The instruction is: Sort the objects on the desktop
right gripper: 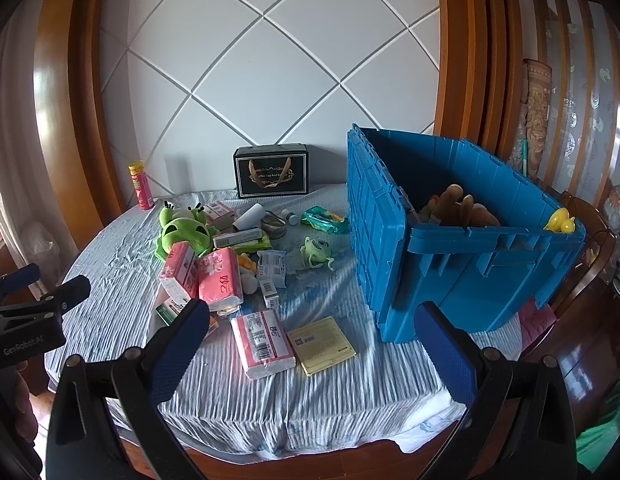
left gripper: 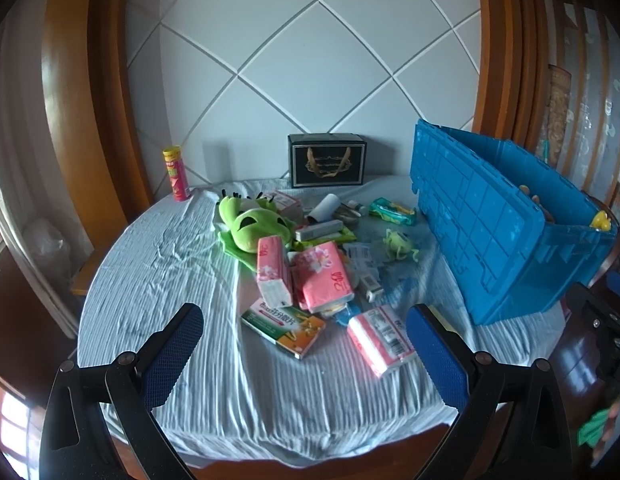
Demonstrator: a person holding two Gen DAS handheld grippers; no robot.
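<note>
1. Both tools hang over the near edge of the table [right gripper: 238, 408], which is spread with a striped cloth. The left gripper [left gripper: 304, 354] has its jaws spread wide with nothing between them; the right gripper [right gripper: 312, 350] is the same.
2. The clutter lies in a heap across the middle of the table. The blue crate [right gripper: 462, 264] stands open at the right edge, with a brown plush toy [right gripper: 456, 204] already inside.
3. The step appears to be choosing a first item. The pink tissue pack [right gripper: 264, 344] nearest the near edge is the sensible pick for the right gripper: it lies flat, apart from the heap and close to the crate.
4. Grip it across its short width; the soft pack will likely squash, so close gently.
5. The yellow booklet [right gripper: 322, 345] just beside it is thin and flat, probably hard to lift without pinching the cloth.
6. The green frog plush [left gripper: 256, 229] and the green medicine box [left gripper: 284, 330] suit the left gripper.
7. Small items under the tissue packs are half buried and cannot be identified. The crate's floor is hidden, and the labels are too small to read.
</note>
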